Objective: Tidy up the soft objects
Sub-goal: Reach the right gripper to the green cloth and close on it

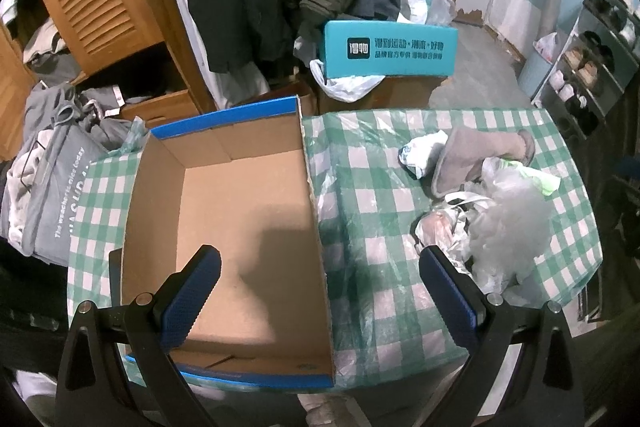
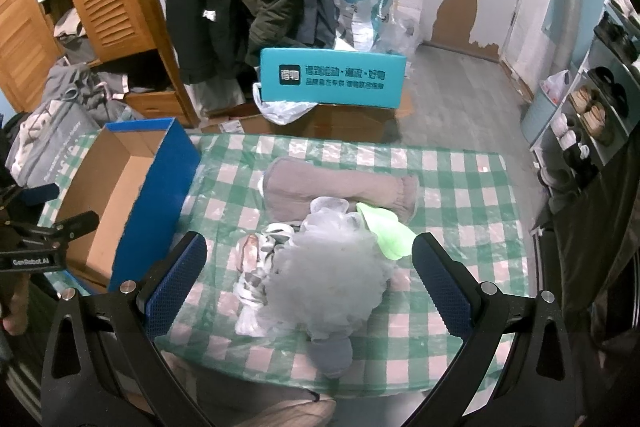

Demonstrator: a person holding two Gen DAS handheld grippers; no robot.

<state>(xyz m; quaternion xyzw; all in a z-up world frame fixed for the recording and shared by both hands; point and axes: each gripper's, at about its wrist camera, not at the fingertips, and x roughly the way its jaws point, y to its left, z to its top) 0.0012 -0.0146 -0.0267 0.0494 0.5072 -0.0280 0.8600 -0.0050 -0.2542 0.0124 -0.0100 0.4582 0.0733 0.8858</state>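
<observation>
Sitting w/ grey sock [image 2: 340, 187]: pale, maybe mesh, puff [image 2: 328, 275].

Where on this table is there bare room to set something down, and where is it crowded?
Free: the checked tablecloth strip between the blue cardboard box and the grey sock, plus the box's empty inside. Crowded: the middle, where a white mesh pouf, lime-green cloth and crumpled bags pile up.

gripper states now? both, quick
Left gripper: open, empty, above the cardboard box.
Right gripper: open, empty, over the mesh sponge.
</observation>
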